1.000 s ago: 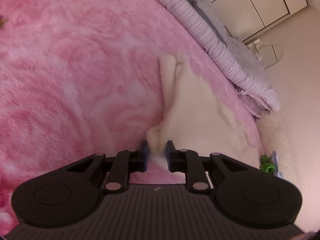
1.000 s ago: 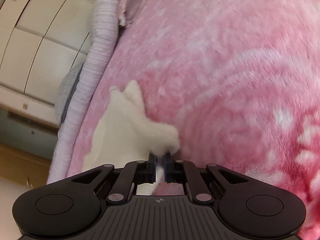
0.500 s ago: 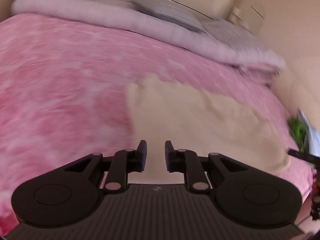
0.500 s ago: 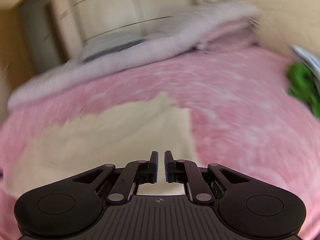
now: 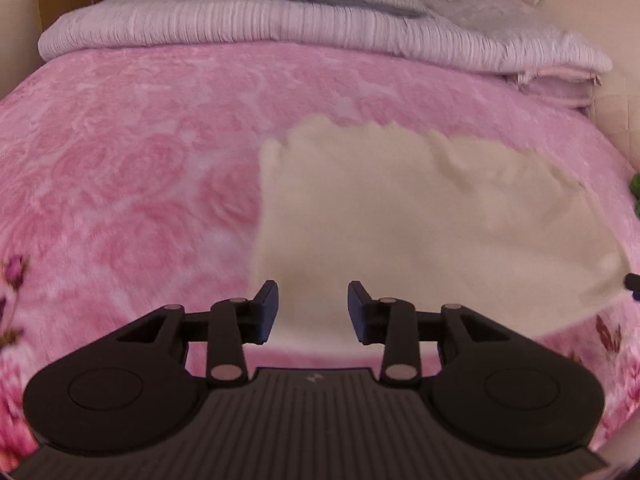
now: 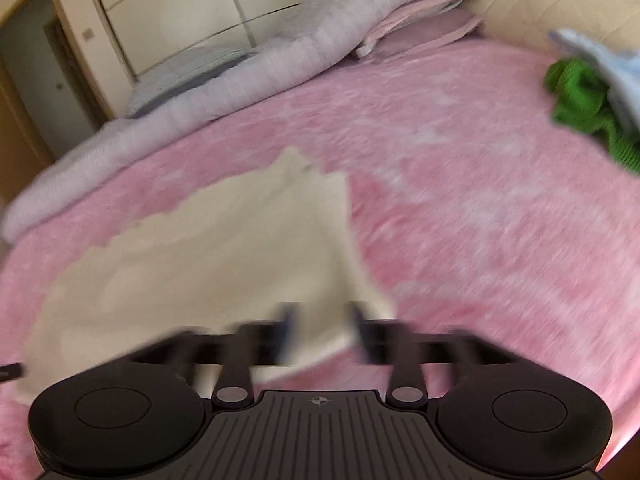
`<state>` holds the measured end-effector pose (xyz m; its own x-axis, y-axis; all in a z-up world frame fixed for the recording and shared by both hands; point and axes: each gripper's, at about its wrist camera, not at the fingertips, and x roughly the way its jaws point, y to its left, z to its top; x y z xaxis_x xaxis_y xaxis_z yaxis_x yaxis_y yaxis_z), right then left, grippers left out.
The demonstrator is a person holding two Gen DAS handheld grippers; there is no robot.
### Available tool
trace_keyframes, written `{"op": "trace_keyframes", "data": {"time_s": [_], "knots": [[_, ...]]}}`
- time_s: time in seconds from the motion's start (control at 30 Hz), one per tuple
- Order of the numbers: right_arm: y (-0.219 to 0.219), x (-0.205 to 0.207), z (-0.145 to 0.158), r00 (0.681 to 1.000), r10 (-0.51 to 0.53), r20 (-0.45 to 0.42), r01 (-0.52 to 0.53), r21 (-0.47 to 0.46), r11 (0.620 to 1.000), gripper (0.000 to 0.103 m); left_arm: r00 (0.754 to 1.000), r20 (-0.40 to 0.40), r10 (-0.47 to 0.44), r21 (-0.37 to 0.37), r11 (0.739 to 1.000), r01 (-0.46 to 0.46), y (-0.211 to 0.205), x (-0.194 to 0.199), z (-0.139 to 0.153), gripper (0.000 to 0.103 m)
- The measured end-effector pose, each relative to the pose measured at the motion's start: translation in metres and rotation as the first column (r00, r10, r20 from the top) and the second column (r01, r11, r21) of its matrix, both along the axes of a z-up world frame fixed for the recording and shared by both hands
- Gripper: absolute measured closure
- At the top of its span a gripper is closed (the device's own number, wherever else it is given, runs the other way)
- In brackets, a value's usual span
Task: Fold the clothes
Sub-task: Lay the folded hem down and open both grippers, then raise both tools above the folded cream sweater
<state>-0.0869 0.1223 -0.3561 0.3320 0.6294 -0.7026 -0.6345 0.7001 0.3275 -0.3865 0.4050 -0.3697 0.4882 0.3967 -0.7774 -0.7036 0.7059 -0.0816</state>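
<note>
Now cream cloth (image 5: 420,216) lies flat, pink blanket (image 5: 132,168) all around.

Both hand-held grippers (image 5: 313,306) (image 6: 320,330) angled down, jaws just opening.

Cream garment (image 5: 420,216) — flat on pink blanket (image 5: 132,160)

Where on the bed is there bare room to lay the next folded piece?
The widest free patch is the pink blanket left of the cream garment, up to the rolled lilac quilt. Another lies between the garment and the green garment. The far right corner is crowded, with a pale blue piece over the green one.
</note>
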Motion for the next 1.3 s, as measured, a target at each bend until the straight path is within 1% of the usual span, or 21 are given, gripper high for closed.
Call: {"op": "trace_keyframes", "data": {"time_s": [0.07,0.17,0.27,0.47,0.57,0.73,0.83,0.93,1.0,1.17,1.3], "knots": [[0.0,-0.017,0.002,1.0,0.01,-0.002,-0.01,-0.028,1.0,0.034,1.0,-0.024,0.003,-0.017,1.0,-0.003,-0.018,0.001,0.0,0.069],[-0.002,-0.041,0.007,1.0,0.02,0.005,-0.02,-0.063,0.998,0.034,0.999,-0.048,-0.005,-0.02,1.0,0.004,-0.044,0.0,0.005,0.069],[-0.009,-0.059,0.015,0.999,0.054,0.003,-0.054,-0.076,0.996,0.034,0.999,-0.044,-0.013,0.003,1.0,0.013,-0.067,-0.009,0.018,0.067],[-0.033,-0.093,0.041,0.995,0.08,0.051,-0.077,-0.069,0.995,0.034,0.999,-0.024,-0.021,0.057,0.998,0.023,-0.111,-0.03,0.049,0.066],[-0.045,-0.106,0.055,0.994,0.069,0.086,-0.064,-0.069,0.996,0.034,1.0,-0.012,-0.028,0.088,0.996,0.029,-0.129,-0.042,0.063,0.065],[-0.062,-0.127,0.077,0.987,0.046,0.156,-0.035,-0.071,0.997,0.034,0.999,0.005,-0.039,0.141,0.989,0.037,-0.155,-0.061,0.082,0.061],[-0.07,-0.136,0.081,0.981,0.057,0.186,-0.046,-0.063,0.997,0.034,0.999,0.008,-0.05,0.161,0.986,0.048,-0.164,-0.07,0.088,0.061],[-0.07,-0.141,0.079,0.981,0.067,0.18,-0.054,-0.073,0.996,0.034,0.997,0.032,-0.067,0.168,0.984,0.061,-0.168,-0.081,0.09,0.059],[-0.068,-0.143,0.077,0.981,0.07,0.182,-0.057,-0.077,0.995,0.034,0.997,0.031,-0.07,0.167,0.984,0.064,-0.165,-0.084,0.087,0.059],[-0.061,-0.143,0.072,0.981,0.079,0.176,-0.066,-0.081,0.995,0.034,0.997,0.018,-0.08,0.156,0.985,0.077,-0.152,-0.079,0.078,0.059],[-0.049,-0.134,0.06,0.984,0.083,0.16,-0.063,-0.123,0.99,0.034,0.997,0.005,-0.078,0.14,0.987,0.077,-0.137,-0.069,0.067,0.059]]}}
